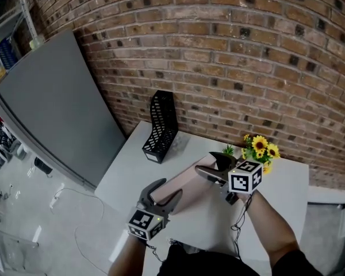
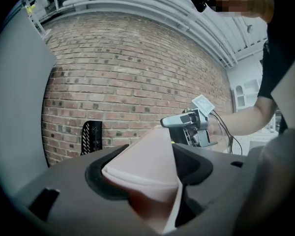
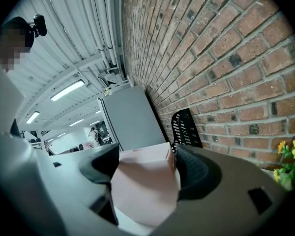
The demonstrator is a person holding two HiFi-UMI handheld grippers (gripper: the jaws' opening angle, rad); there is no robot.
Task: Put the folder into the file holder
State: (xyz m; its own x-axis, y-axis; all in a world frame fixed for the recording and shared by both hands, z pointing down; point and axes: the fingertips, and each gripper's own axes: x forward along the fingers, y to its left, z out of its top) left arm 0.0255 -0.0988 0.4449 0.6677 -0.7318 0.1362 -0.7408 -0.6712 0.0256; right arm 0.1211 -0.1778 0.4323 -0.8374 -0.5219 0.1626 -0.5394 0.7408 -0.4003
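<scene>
A pale pink folder (image 1: 187,184) hangs tilted above the white table (image 1: 129,168), carried at both ends. My left gripper (image 1: 168,190) is shut on its near end, and the folder (image 2: 147,168) fills the gap between those jaws. My right gripper (image 1: 209,164) is shut on the far end; in its own view the folder (image 3: 145,191) sits between the dark pads. The black mesh file holder (image 1: 163,126) stands upright at the table's back left corner by the brick wall, apart from the folder. It also shows as the holder (image 2: 91,136) and the holder (image 3: 186,129).
A pot of yellow flowers (image 1: 259,149) stands at the table's back edge, just right of my right gripper. A large grey panel (image 1: 52,108) leans against the brick wall left of the table. The floor lies below the table's left edge.
</scene>
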